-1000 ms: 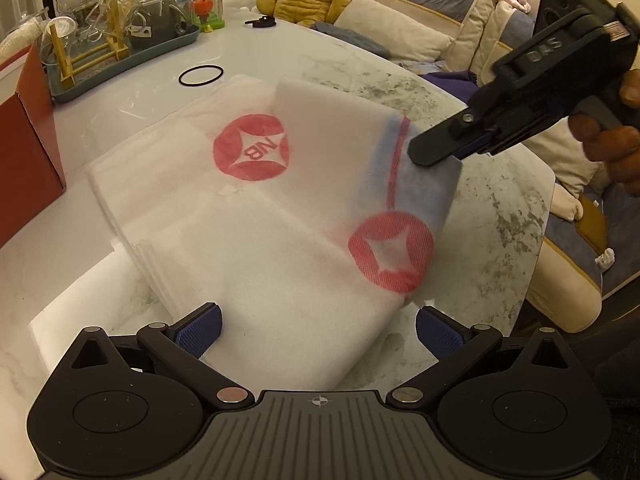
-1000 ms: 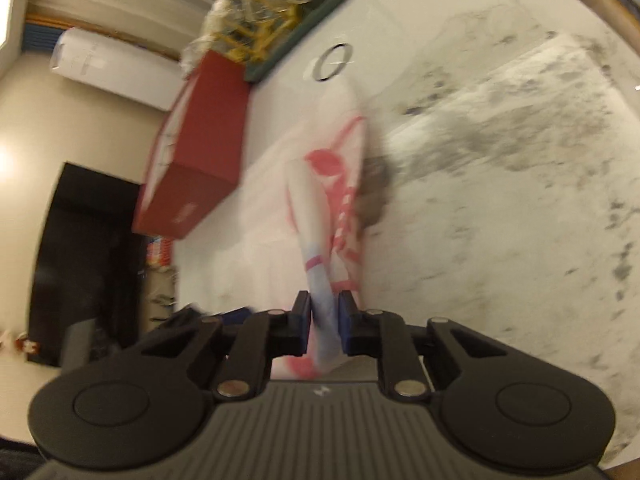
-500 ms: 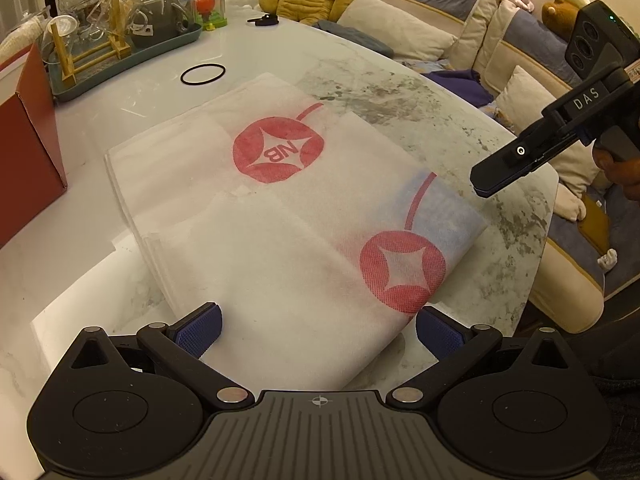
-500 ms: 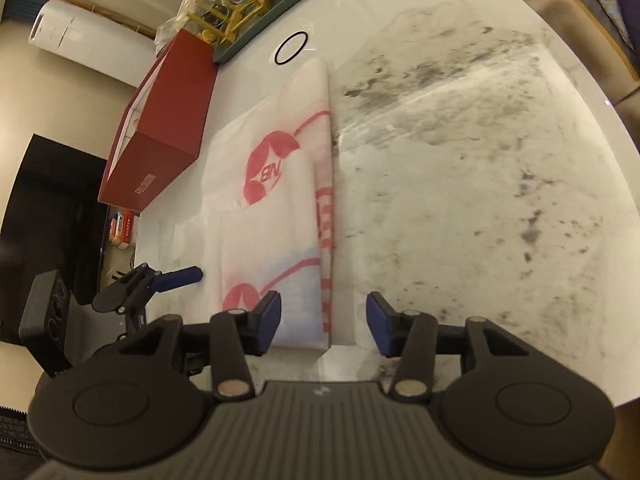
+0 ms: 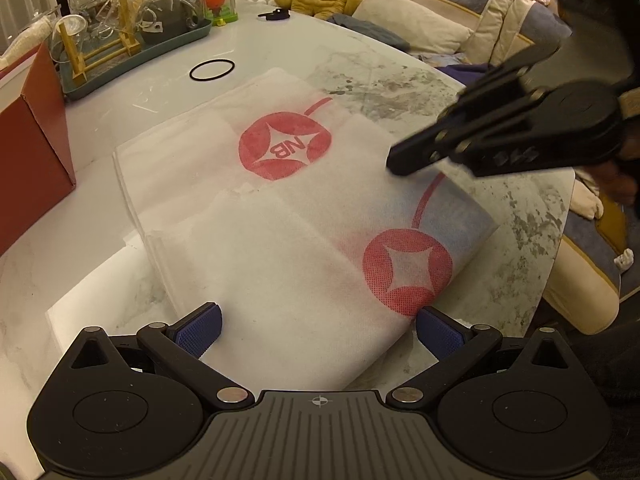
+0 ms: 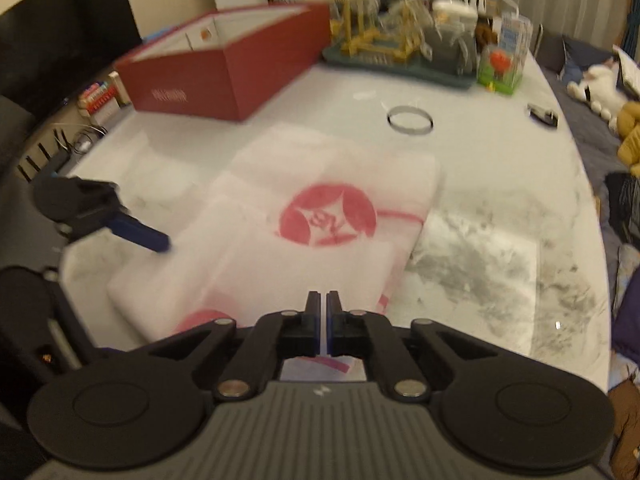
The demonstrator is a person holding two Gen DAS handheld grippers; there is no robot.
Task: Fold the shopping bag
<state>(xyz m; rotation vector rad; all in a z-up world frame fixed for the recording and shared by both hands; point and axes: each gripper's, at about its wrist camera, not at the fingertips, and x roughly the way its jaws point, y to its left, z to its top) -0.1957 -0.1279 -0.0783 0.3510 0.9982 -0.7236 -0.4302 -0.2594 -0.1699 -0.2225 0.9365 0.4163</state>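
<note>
Glossy marbled tabletop (image 5: 400,84) bearing flat, folded, fibrous white shopping bag (image 5: 288,224) with red roundels; left gripper (image 5: 319,330) spread wide, right gripper (image 6: 323,300) pinched together, empty.

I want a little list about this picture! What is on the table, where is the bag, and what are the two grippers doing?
bag: white non-woven shopping bag with red round logos, lying folded flat on the white marble table
left gripper: open, fingers on either side of the bag's near edge
right gripper: shut, empty, above the bag
beside bag: open red cardboard box
behind bag: thin black ring, green tray of glassware
</note>
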